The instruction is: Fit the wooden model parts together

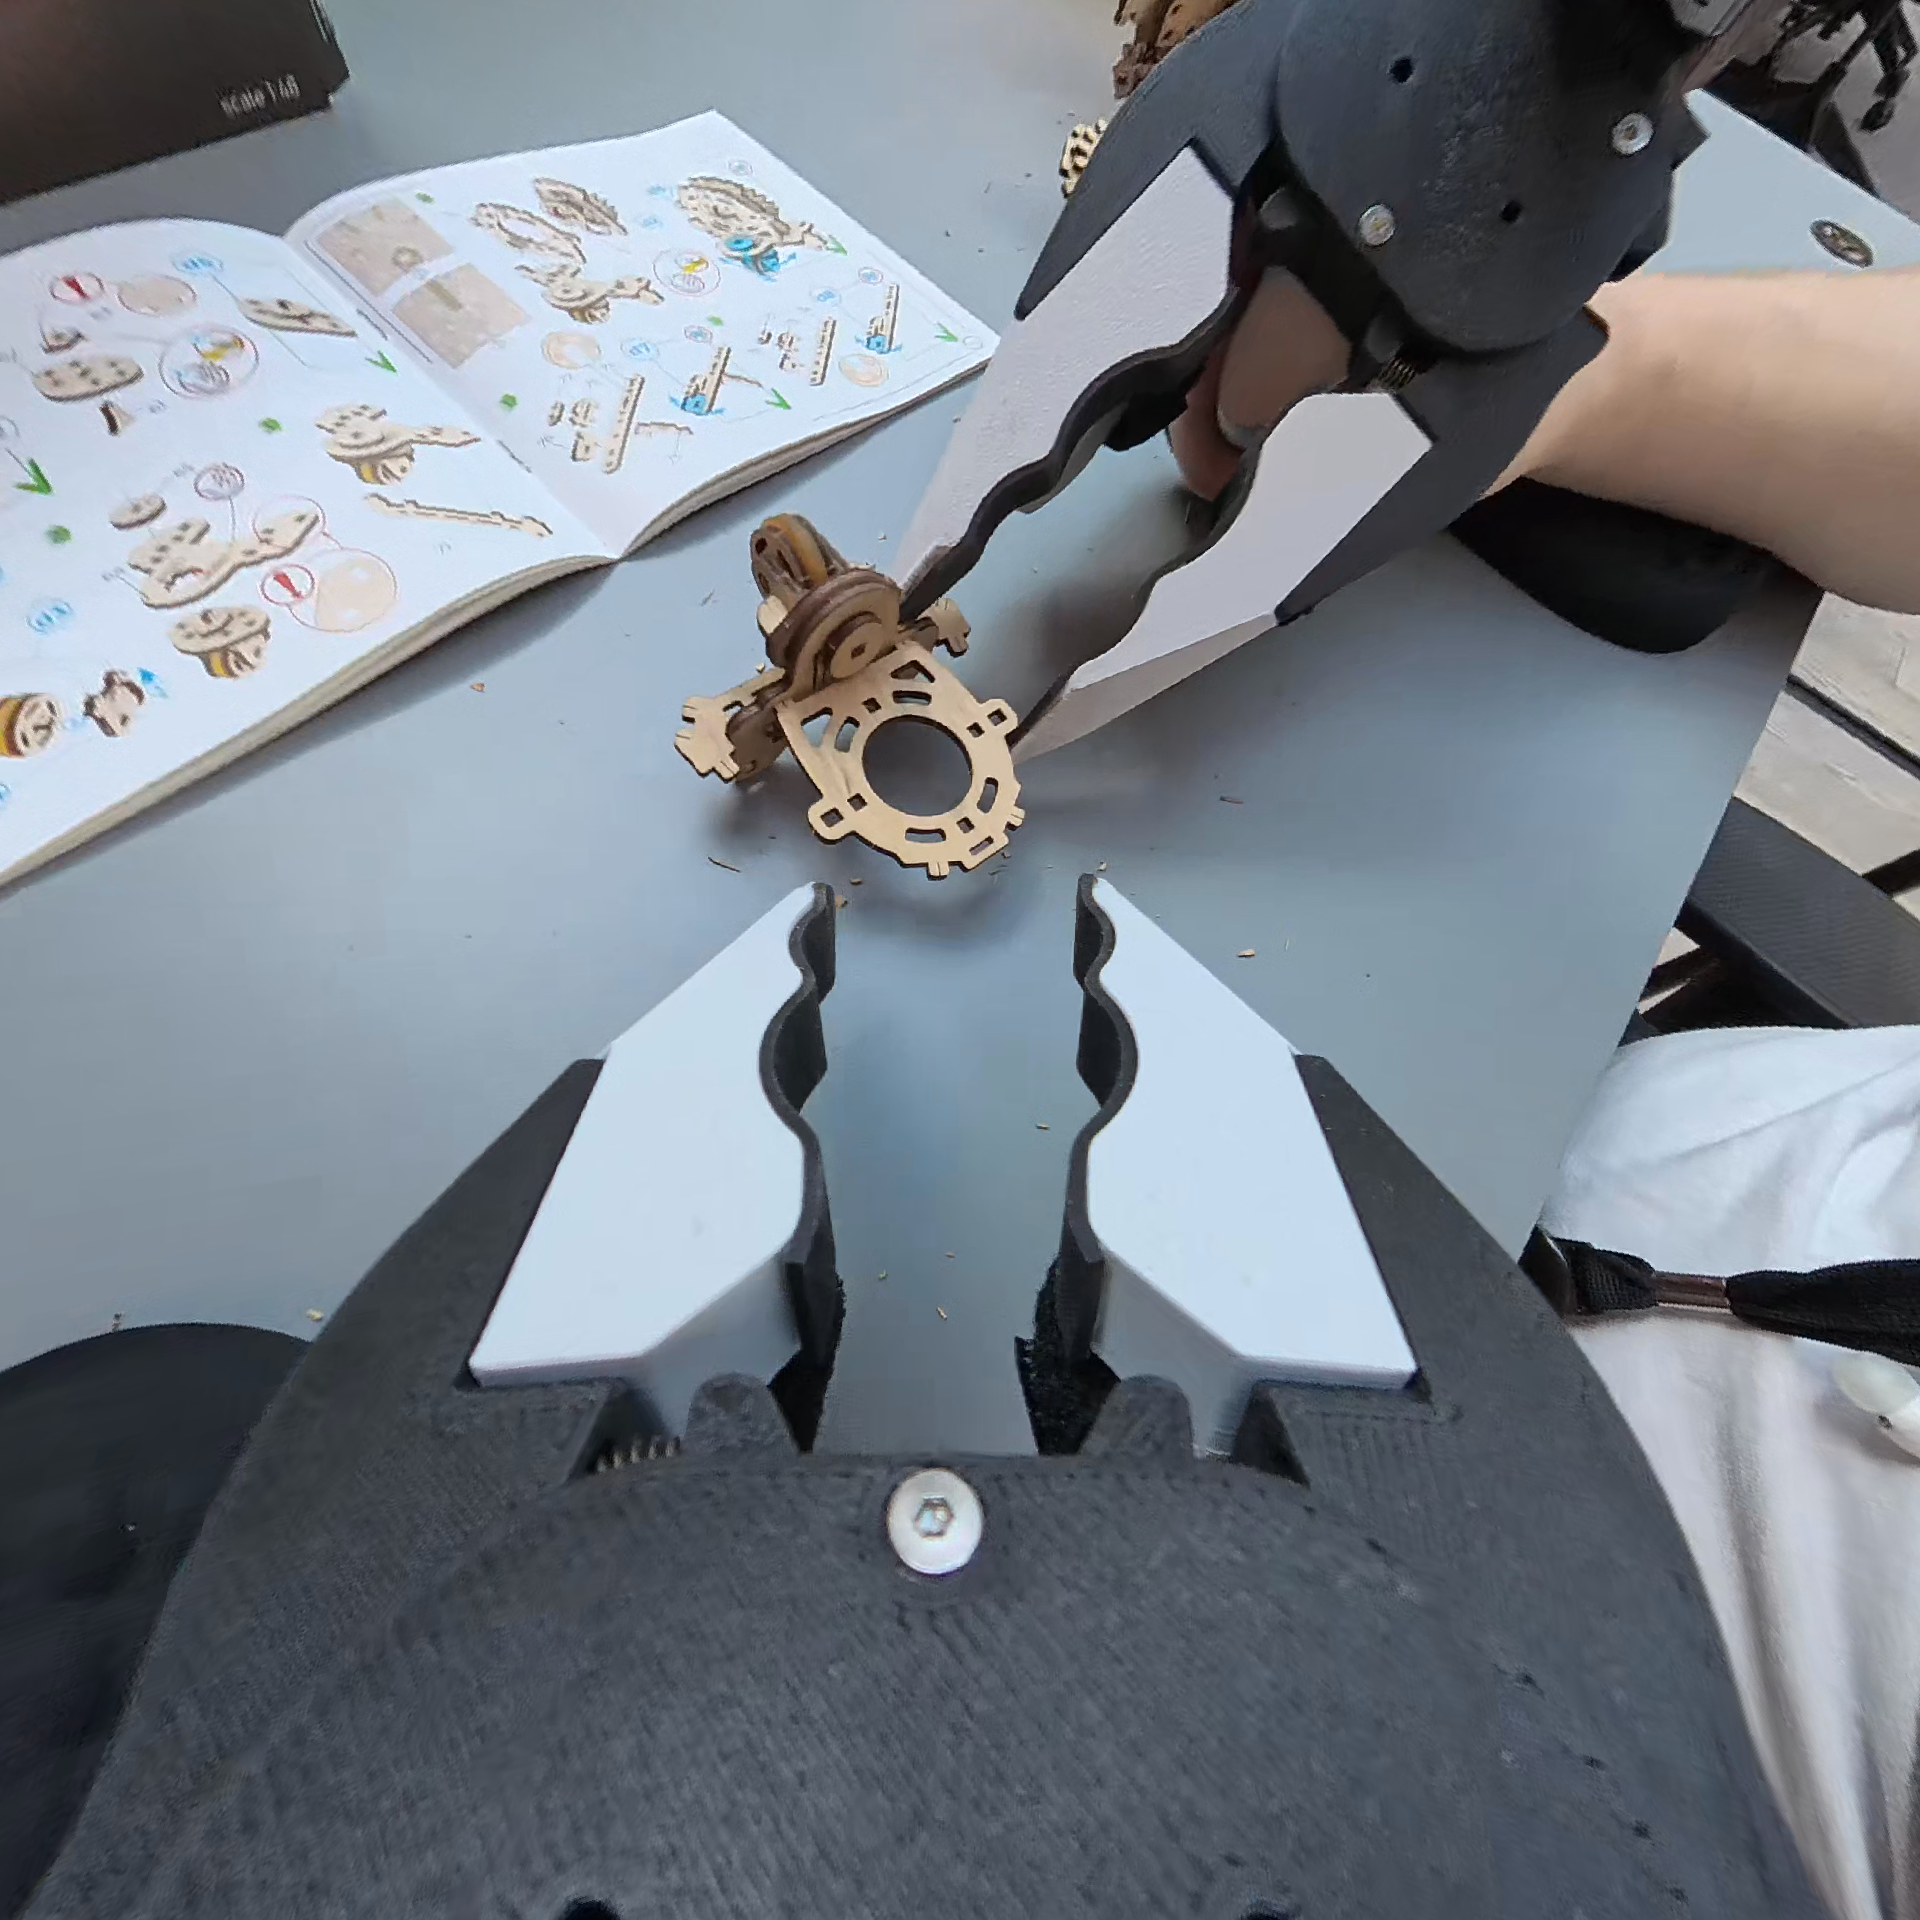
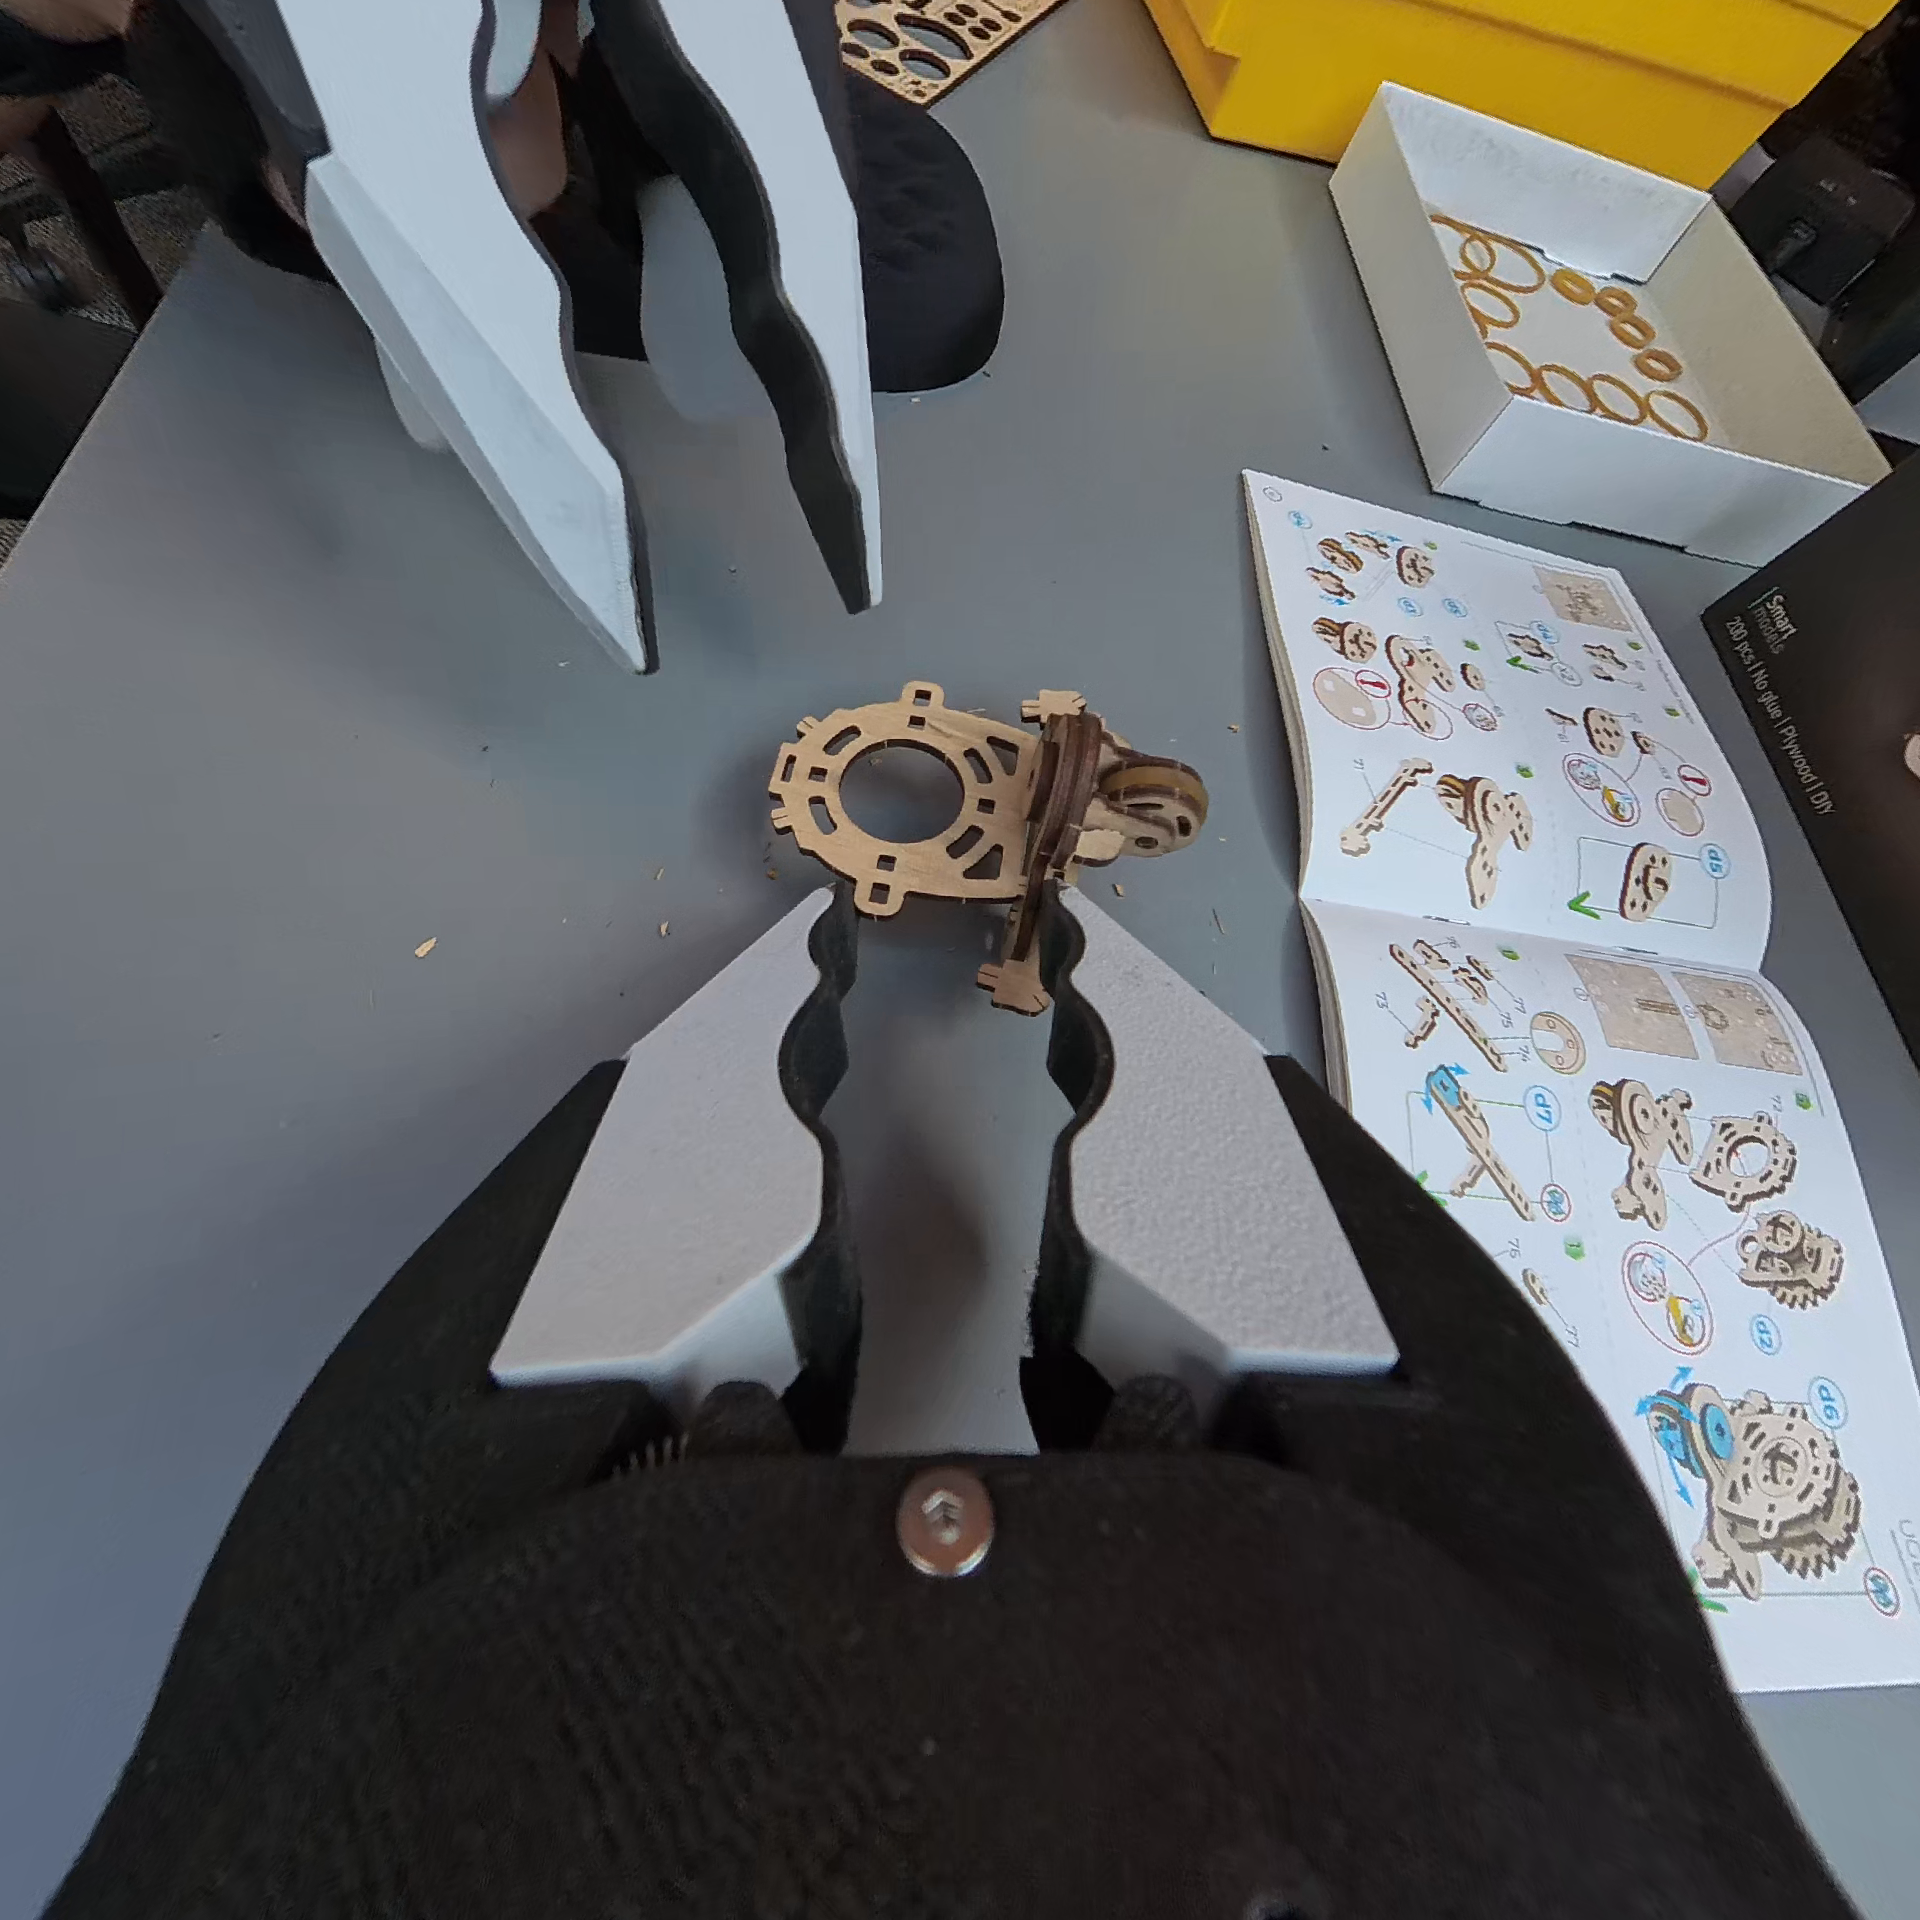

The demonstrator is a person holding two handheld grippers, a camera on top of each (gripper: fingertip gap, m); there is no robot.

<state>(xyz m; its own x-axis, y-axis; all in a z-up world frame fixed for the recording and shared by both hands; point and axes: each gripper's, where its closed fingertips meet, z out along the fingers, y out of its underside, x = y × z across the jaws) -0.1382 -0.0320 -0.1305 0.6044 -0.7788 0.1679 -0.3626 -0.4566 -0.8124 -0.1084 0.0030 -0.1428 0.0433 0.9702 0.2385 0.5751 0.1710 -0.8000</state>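
Note:
A partly built wooden assembly (image 1: 862,717) lies on the grey table (image 1: 364,1039). It is a flat ring plate with slots, joined to stacked brown discs and a notched crossbar. My left gripper (image 1: 954,894) is open and empty, its tips just short of the ring plate. My right gripper (image 1: 971,675) comes in from the far right, open, with one tip at the discs and the other beside the plate's edge. In the right wrist view the assembly (image 2: 935,810) sits at the tips of my right gripper (image 2: 945,899), the crossbar end between the jaws. The left gripper (image 2: 748,629) hangs open beyond it.
An open instruction booklet (image 1: 416,416) (image 2: 1538,1039) lies beside the work. A white box (image 2: 1558,468) with wooden rings, a yellow box (image 2: 1455,62), a black box (image 2: 1829,727) and a punched wooden sheet (image 2: 925,42) stand farther off. A person's forearm (image 1: 1714,416) holds the right gripper.

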